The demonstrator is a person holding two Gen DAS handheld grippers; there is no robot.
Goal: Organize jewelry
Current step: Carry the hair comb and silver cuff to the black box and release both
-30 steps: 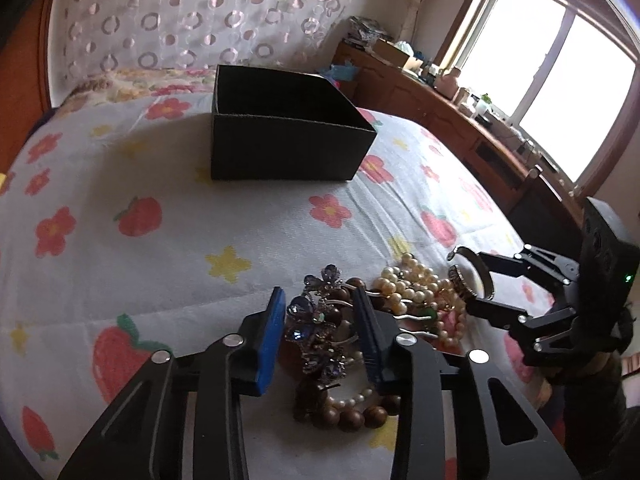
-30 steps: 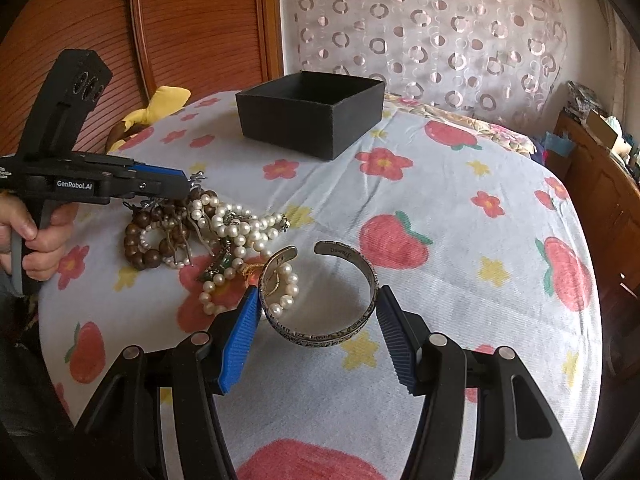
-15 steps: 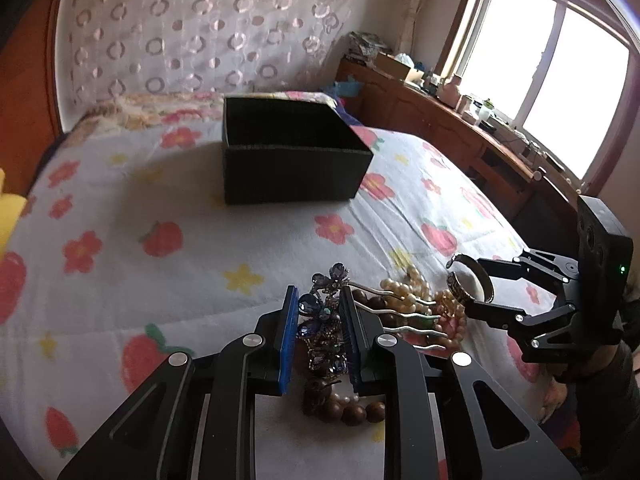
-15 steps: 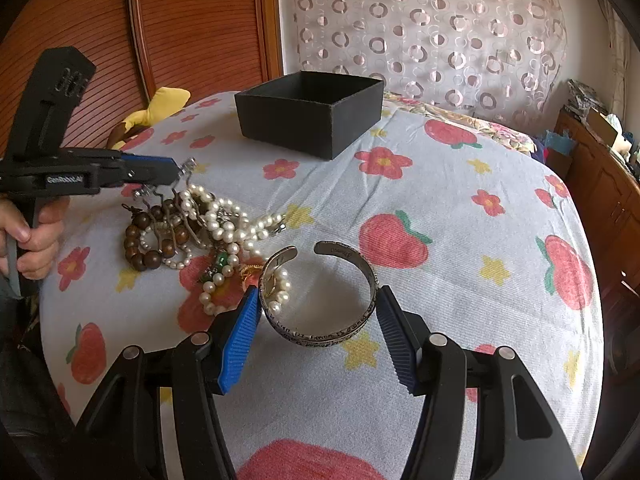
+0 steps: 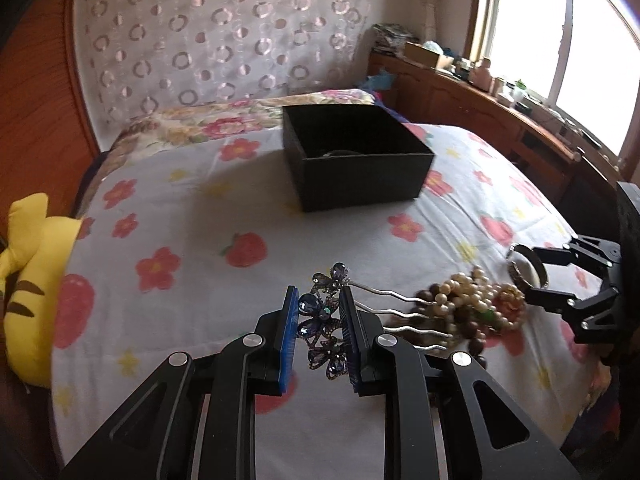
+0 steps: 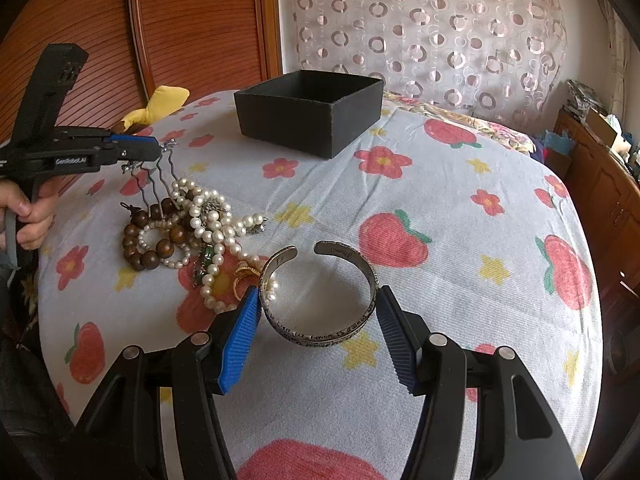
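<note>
Box (image 5: 352, 160) open-topped on flowered bedspread (image 5: 192, 248), contents unclear. Left gripper (image 5: 319, 334) clamps jeweled hairpin (image 5: 324, 328), lifted. Right gripper (image 6: 316, 336) spread wide around silver bangle (image 6: 320, 292) beside bead pile (image 6: 188, 232). Bedroom, curtain (image 6: 424, 32) behind.

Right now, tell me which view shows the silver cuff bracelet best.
The right wrist view: the silver cuff bracelet lies whole between the open right tongs, engraving visible. The left wrist view shows it only far right, small and partly hidden.

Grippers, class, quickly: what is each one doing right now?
Left gripper: shut on the hair comb.
Right gripper: open, its jaws either side of the bangle.
</note>
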